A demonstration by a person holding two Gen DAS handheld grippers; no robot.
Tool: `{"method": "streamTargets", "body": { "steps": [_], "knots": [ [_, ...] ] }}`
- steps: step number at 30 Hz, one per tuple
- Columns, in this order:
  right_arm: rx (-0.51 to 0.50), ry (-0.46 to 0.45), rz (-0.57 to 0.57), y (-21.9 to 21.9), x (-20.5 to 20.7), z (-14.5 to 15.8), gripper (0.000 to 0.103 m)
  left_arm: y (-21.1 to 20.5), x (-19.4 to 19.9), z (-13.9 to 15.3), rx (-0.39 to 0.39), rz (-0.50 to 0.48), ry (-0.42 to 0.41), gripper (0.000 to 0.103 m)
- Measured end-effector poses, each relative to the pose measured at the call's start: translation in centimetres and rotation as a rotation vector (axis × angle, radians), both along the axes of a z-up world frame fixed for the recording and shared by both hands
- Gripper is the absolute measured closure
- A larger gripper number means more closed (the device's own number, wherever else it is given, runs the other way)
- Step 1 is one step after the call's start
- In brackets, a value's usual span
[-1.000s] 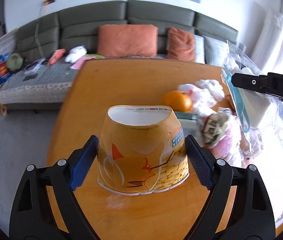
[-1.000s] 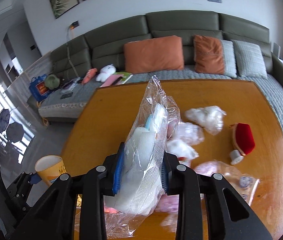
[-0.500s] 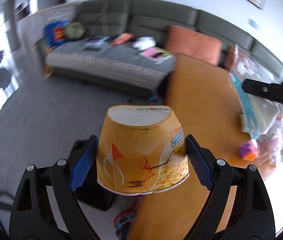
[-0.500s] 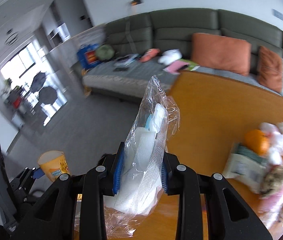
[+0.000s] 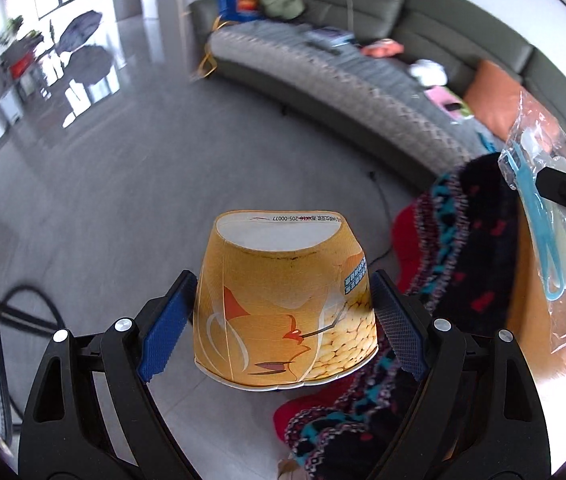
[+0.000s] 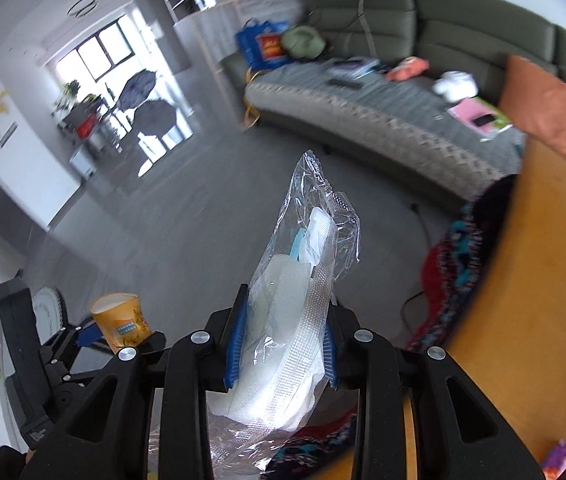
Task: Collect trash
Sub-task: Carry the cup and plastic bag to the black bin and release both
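Yellow paper cup [image 5: 285, 304], printed with an orange figure and pale beans, is clamped bottom-up between the blue pads of the left gripper [image 5: 283, 312]; the jaws stand wide and press the cup's two sides. It occupies the lower centre of the left wrist view, over grey floor [image 5: 123, 200]. In the right wrist view the same cup is seen small at lower left.

Clear plastic bag [image 6: 303, 292], holding white material and a pale blue piece, is pinched between the blue pads of the right gripper [image 6: 283, 344]; the jaws are set narrow, and the bag stands up past them in the lower centre of the right wrist view. The bag appears again at the right edge of the left wrist view, a blue loop visible inside it.

Dark knitted cloth [image 5: 471, 248] with teal and red pattern is recorded at lower right of the left wrist view, draped at the edge of an orange wooden table [image 6: 531, 300].

Grey-green sofa [image 6: 423, 32] with an orange cushion [image 6: 551, 116] is noted across the upper right; various items lie on its seat
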State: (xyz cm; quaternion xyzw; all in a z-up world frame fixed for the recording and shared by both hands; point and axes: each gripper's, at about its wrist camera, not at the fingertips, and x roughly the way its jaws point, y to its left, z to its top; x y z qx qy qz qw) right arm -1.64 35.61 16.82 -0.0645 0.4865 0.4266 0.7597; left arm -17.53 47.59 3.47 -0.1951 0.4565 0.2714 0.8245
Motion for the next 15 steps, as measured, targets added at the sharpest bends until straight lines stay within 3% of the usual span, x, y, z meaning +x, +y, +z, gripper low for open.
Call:
{"method": "streamTargets", "body": {
  "steps": [3,5,6,10,15],
  "knots": [
    [-0.001,0.026,0.063,3.2,-0.2,-0.7,0.059,1.6,0.1,-1.1,-0.01,0.025,0.032,0.017],
    [-0.001,0.026,0.059,4.7,0.3,-1.1,0.03,2.4,0.6,-1.9,-0.021,0.047,0.062,0.005],
    [0.005,0.023,0.053,5.3,0.3,-1.1,0.027,2.6,0.4,-2.1,-0.017,0.059,0.072,0.005],
    [-0.003,0.01,0.044,6.3,0.3,-1.3,0.026,3.4,0.3,-2.8,-0.038,0.103,0.102,0.005],
    [-0.004,0.003,0.044,6.0,0.6,-1.5,0.026,2.7,0.6,-2.6,-0.024,0.082,0.101,0.005]
  ]
}}
